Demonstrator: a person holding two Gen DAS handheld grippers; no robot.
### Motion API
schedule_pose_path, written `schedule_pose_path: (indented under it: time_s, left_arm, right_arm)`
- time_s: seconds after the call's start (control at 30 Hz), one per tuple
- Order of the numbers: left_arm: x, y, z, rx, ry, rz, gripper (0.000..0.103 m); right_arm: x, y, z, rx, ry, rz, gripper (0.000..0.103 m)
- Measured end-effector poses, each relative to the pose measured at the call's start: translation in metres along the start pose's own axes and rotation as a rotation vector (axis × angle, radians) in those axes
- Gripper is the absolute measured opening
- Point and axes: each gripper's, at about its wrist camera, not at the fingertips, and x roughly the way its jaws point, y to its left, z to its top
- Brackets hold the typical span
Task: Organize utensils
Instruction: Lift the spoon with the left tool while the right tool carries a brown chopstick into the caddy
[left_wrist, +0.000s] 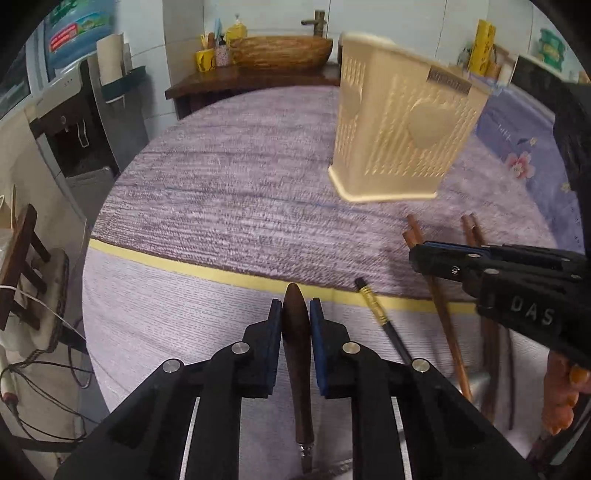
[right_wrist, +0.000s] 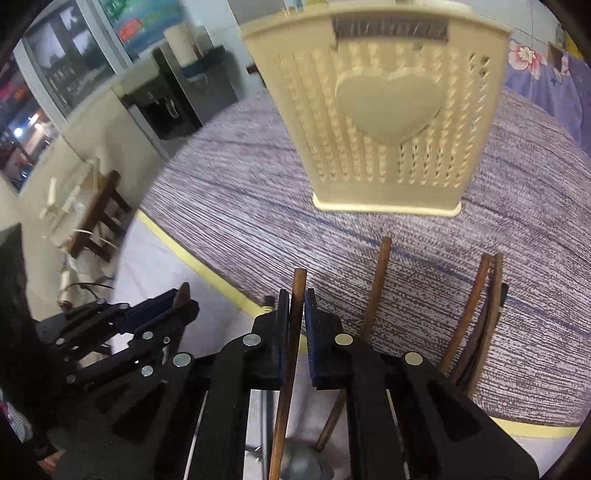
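- The cream perforated plastic utensil holder with a heart emblem (right_wrist: 384, 122) stands upright on the table with the purple-grey woven cloth (left_wrist: 229, 192), ahead of both grippers.
- The right gripper (right_wrist: 295, 314) is clamped on a brown wooden chopstick (right_wrist: 291, 354); the stick's long axis points toward the holder's base.
- The left gripper (left_wrist: 295, 317) is clamped on a dark wooden utensil handle (left_wrist: 297, 339), tip toward the holder, which stands ahead and to that gripper's right.
- By appearance, the right gripper is the nearer to the holder.
- Loose brown chopsticks (right_wrist: 476, 310) and a black gold-banded stick (left_wrist: 380, 317) lie short of the holder.
- The holder's opening faces up, so each utensil likely needs lifting above the rim.
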Motion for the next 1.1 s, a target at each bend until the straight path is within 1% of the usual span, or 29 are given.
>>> schedule_pose_path:
  time_s: [0.07,0.23,0.33,0.47,0.53,0.73,0.87,0.97,1.1]
  left_arm:
    - [-0.015,0.0,0.002,-0.007,-0.036,-0.021,0.016]
    - [-0.048,0.0,0.013,-0.002,-0.12,-0.029,0.016]
    - [-0.064,0.002,0.019,0.004,-0.161,-0.029,0.016]
    - [-0.08,0.006,0.025,0.014,-0.207,-0.022,0.016]
    - [-0.086,0.007,0.027,0.021,-0.225,-0.017,0.016]
    - [-0.094,0.008,0.037,0.037,-0.258,-0.014,0.016]
    - [-0.104,0.008,0.051,0.035,-0.291,-0.034,0.016]
    - [-0.119,0.005,0.068,0.046,-0.329,-0.052,0.016]
    - [-0.141,-0.001,0.099,0.042,-0.377,-0.099,0.016]
  right_arm:
    - [-0.02,0.001,0.0,-0.011,-0.04,0.025,0.009]
    - [-0.071,0.001,0.001,-0.039,-0.146,0.083,0.009]
    - [-0.102,-0.004,0.002,-0.062,-0.212,0.102,0.009]
    - [-0.142,-0.011,-0.004,-0.097,-0.265,0.13,0.009]
    - [-0.156,-0.011,-0.007,-0.129,-0.296,0.125,0.009]
    - [-0.179,-0.014,-0.008,-0.153,-0.337,0.142,0.009]
    - [-0.192,-0.02,-0.001,-0.152,-0.379,0.155,0.008]
    - [-0.208,-0.021,0.009,-0.156,-0.432,0.159,0.008]
    - [-0.229,-0.021,0.03,-0.162,-0.537,0.145,0.008]
